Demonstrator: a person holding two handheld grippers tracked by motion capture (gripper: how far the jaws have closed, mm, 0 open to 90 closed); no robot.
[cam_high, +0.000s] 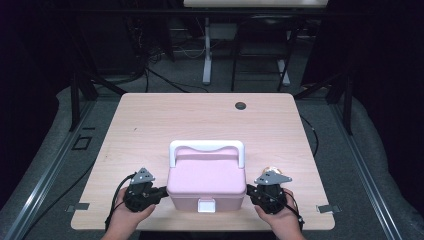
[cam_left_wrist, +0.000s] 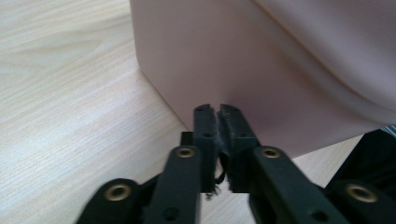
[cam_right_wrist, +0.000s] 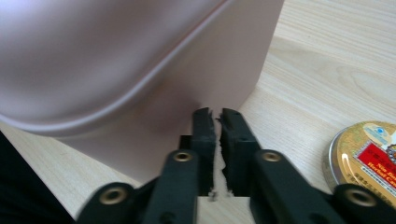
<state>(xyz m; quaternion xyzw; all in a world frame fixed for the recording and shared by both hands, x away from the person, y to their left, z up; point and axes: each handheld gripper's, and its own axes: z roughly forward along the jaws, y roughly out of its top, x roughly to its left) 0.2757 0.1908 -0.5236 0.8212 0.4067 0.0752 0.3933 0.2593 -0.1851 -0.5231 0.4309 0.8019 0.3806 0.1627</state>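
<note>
Box: a pale pink plastic box (cam_high: 205, 182) with rounded corners, a lid that sits slightly proud of the body, a white carrying handle (cam_high: 206, 147) folded toward the far side, and a white latch (cam_high: 206, 205) at the middle of its near face.
Box position: it stands on the light wooden table (cam_high: 150, 125), close to the near edge and roughly centred between the two hands.
Left gripper: the left gripper (cam_high: 162, 190) points at the box's left side wall, held by the person's left hand (cam_high: 131, 214); in the left gripper view its tips (cam_left_wrist: 217, 112) are right at the pink wall — touching or just short of it, I cannot tell which.
Left jaws: pressed together with only a thin slit between the pads, nothing held.
Right gripper: the right gripper (cam_high: 249, 190) points at the box's right side wall, held by the right hand (cam_high: 280, 215); in the right gripper view its tips (cam_right_wrist: 217, 113) meet the wall just below the lid's rim.
Right jaws: almost together too, a narrow ragged gap between the pads, nothing in it.
High view adds: the whole box with handle and latch, both grippers flanking it, and a dark round grommet (cam_high: 241, 105) near the table's far edge.
Gripper views add: the seam where the lid overhangs the body, seen up close.
Right gripper view adds: a round gold tin (cam_right_wrist: 366, 156) with a printed label, lying flat on the table just beside the gripper — in the high view it is mostly hidden behind the gripper's grey plate.
</note>
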